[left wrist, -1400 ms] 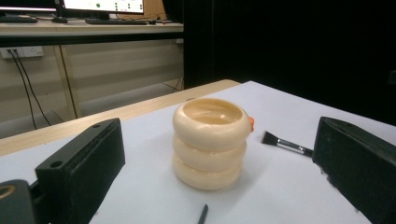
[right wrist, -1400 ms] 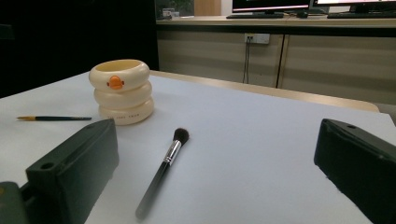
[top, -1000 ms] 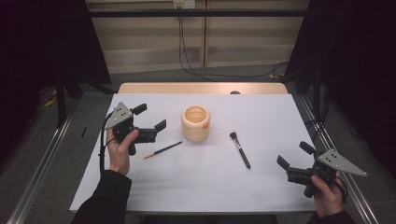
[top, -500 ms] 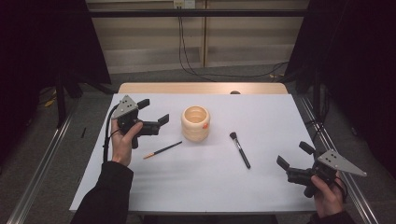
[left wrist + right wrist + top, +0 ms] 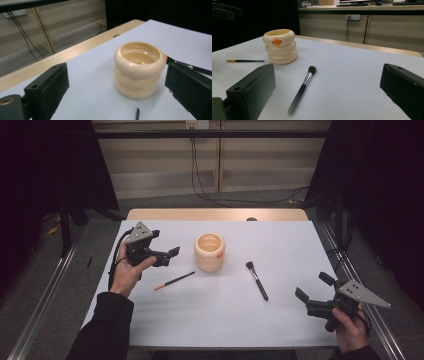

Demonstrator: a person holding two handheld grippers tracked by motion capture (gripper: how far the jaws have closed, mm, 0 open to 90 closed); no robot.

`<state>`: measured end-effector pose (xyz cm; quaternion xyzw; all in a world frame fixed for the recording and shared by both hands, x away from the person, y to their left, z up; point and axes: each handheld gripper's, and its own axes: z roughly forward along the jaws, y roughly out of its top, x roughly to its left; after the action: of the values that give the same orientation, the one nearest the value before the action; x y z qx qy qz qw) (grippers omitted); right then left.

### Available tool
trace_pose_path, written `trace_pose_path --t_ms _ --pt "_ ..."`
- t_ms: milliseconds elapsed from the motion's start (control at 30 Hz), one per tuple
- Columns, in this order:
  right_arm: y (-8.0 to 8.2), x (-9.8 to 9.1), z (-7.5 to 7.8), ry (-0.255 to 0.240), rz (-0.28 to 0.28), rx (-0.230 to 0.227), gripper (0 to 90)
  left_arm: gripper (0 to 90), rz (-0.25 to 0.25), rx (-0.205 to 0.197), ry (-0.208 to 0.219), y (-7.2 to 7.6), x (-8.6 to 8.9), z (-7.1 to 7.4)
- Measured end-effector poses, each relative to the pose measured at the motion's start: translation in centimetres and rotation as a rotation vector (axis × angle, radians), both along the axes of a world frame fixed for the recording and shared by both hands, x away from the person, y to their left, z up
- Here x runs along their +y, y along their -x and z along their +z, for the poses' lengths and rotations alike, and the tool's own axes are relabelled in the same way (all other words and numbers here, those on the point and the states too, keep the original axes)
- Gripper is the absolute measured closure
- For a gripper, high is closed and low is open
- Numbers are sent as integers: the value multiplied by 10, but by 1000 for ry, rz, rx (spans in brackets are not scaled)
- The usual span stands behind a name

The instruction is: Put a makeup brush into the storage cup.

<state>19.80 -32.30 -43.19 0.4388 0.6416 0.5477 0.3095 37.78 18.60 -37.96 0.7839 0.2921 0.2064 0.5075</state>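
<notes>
A cream ringed cup with an orange spot stands upright at mid table; it is empty inside in the left gripper view. My left gripper hovers just left of it, open, jaws pointing at the cup with nothing between them. A thin brush with an orange tip lies in front of the left gripper. A black makeup brush lies right of the cup, bristles toward the back. My right gripper rests open near the front right corner, well away from the makeup brush.
A white sheet covers the table, with a wooden strip along the far edge. Metal rails run along both sides of the table. Cables hang behind the far edge.
My left gripper has moved a little right and back, closer to the cup, staying open. The right gripper, cup and both brushes have not moved.
</notes>
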Motion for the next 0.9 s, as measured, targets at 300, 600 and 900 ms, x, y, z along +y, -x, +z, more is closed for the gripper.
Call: trace_pose_path --t_ms 300,600,900 --pt "1 0 0 -6 -8 10 0 54 2 97 -91 -3 0 3" --pt "1 0 0 -5 -3 14 0 58 -43 205 -219 -5 -2 2" --pt "0 0 0 -1 5 14 0 57 -95 321 -357 -12 -8 1"
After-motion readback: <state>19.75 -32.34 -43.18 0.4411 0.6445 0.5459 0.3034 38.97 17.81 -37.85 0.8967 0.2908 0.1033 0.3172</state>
